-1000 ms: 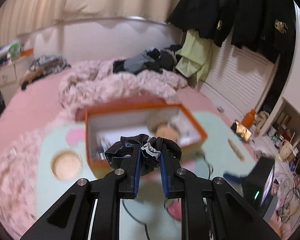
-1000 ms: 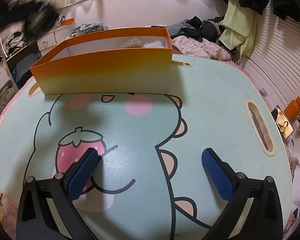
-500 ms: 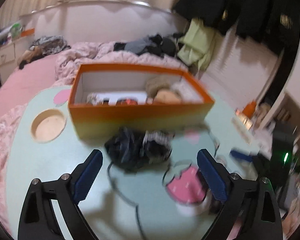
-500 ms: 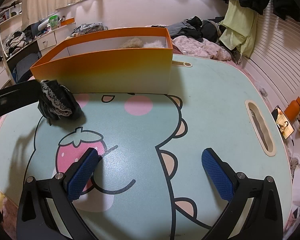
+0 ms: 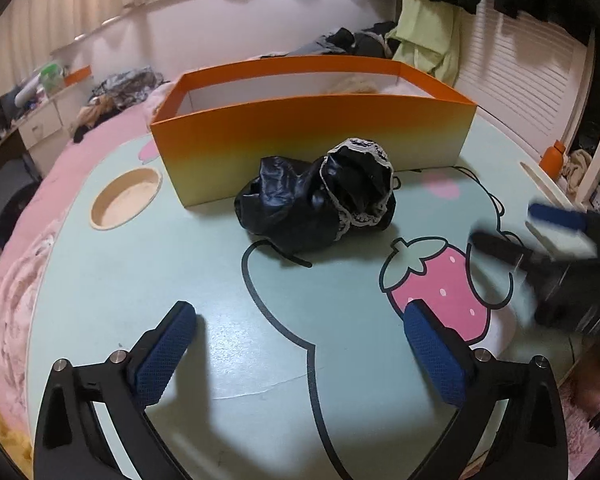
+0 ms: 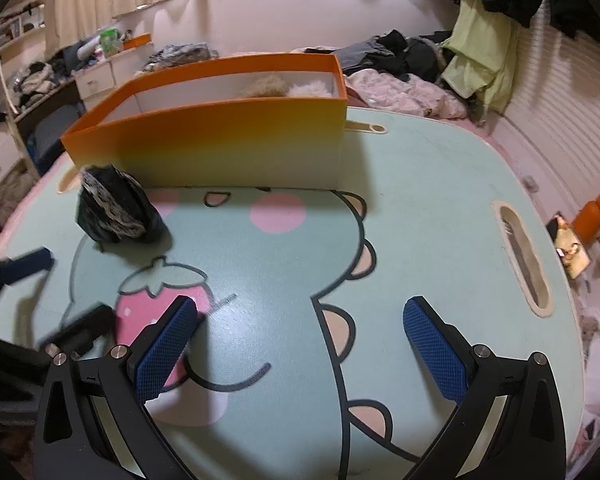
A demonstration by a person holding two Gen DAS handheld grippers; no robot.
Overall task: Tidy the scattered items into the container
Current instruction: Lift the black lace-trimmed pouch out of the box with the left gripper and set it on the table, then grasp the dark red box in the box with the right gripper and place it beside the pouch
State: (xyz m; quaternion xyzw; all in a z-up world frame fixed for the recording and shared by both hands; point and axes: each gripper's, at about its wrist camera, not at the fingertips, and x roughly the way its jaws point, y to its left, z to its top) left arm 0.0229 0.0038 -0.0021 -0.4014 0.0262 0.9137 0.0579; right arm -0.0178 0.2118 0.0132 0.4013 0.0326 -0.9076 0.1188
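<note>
Your left gripper (image 5: 300, 322) has its jaws opening wide, with nothing between the blue pads (image 5: 162, 354), which hang over bare tabletop short of the black lace-trimmed bundle (image 5: 320, 204). Your right gripper (image 6: 300, 322) is spread just as wide and grasps nothing; beneath it lies only the printed cartoon on the table (image 6: 440, 200), with the pink strawberry print (image 6: 168, 304) under its left finger. That bundle, shiny black fabric edged in white lace, sits crumpled on the table outside the orange box (image 5: 312, 128), just in front of the box's long near wall and close to it; whether the two touch cannot be told. From the right wrist view the same bundle lies towards the table's left edge, near the left end of the box's near wall, and your left gripper shows blurred at the left edge below it. The box stands towards the far edge of the table, open at the top, and two pale fluffy items (image 6: 284, 86) peek over its rim at the right end. A round cup recess (image 5: 126, 198) is cut into the tabletop near the left edge, beside the box's left end, and a long slot handle (image 6: 522, 256) is cut near the right edge. From the left wrist view your right gripper appears blurred over the table's right edge, beside the strawberry.
</note>
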